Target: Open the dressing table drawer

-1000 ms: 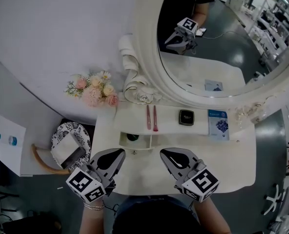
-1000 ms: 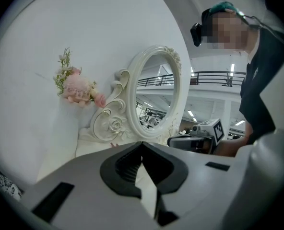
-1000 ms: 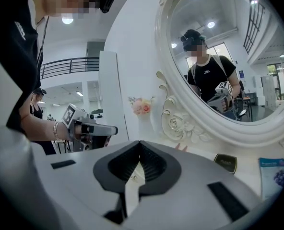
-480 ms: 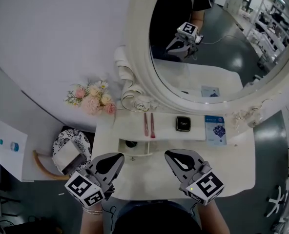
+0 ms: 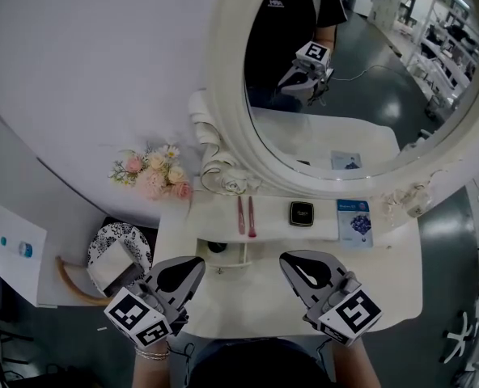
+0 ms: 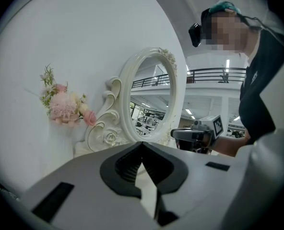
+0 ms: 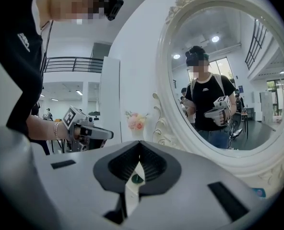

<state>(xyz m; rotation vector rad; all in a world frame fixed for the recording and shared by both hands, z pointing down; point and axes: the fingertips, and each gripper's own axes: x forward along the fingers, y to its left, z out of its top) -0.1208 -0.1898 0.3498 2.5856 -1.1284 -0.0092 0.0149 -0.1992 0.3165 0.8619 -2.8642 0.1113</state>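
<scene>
The white dressing table [image 5: 377, 281] has a small drawer [image 5: 233, 251] standing open under the left end of its raised shelf, with a dark green thing [image 5: 216, 247] inside. My left gripper [image 5: 199, 262] hovers just in front of and left of the drawer, apart from it, jaws shut and empty. My right gripper [image 5: 286, 259] hangs to the drawer's right, also shut on nothing. In the left gripper view the left gripper [image 6: 142, 145] has its tips together and points level past the mirror. The right gripper [image 7: 139, 145] shows closed tips in its own view.
On the shelf lie two pink sticks [image 5: 245, 215], a black compact [image 5: 301, 213] and a blue packet [image 5: 354, 219]. The oval mirror [image 5: 345, 79] rises behind, with pink flowers [image 5: 154, 176] to its left. A patterned round stool [image 5: 102, 245] with a box stands left of the table.
Both grippers have risen away from the tabletop, the right one more, so the table looks smaller. The drawer stays open as before. Both jaws stay shut.
</scene>
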